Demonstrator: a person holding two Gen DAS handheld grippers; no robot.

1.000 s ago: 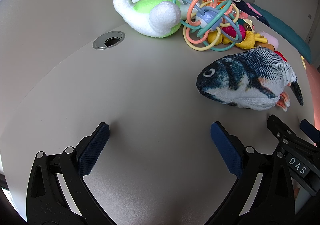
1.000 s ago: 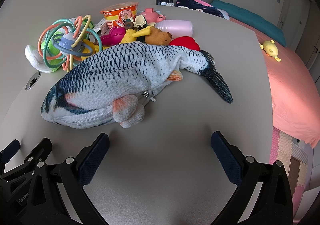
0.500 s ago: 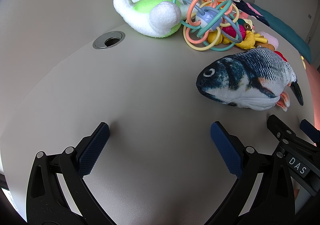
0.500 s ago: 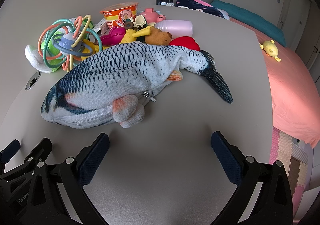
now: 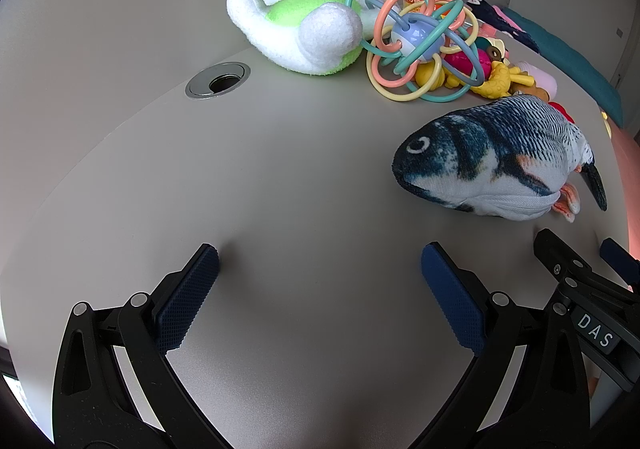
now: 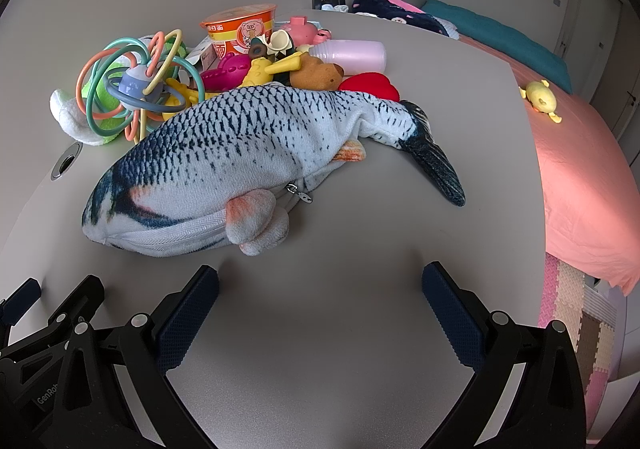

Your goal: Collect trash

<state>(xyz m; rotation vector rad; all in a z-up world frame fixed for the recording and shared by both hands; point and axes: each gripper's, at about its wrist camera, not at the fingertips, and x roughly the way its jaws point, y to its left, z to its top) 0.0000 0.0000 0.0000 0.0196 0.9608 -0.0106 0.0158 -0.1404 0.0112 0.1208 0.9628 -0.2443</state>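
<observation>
An orange instant-noodle cup (image 6: 240,27) stands at the back of a toy pile on the grey table (image 6: 320,329), with a bit of white packaging (image 6: 202,53) beside it. A plush fish (image 6: 248,161) lies in front of the pile; it also shows in the left wrist view (image 5: 496,165). My left gripper (image 5: 320,261) is open and empty over bare table, left of the fish. My right gripper (image 6: 320,281) is open and empty just in front of the fish's belly.
A ring rattle (image 5: 416,45), a green-white plush (image 5: 304,37), a pink bottle (image 6: 352,55), a red plush (image 6: 370,87) and small toys crowd the pile. A cable grommet (image 5: 218,79) sits left. A pink bed (image 6: 580,169) with a yellow toy (image 6: 540,101) lies right of the table.
</observation>
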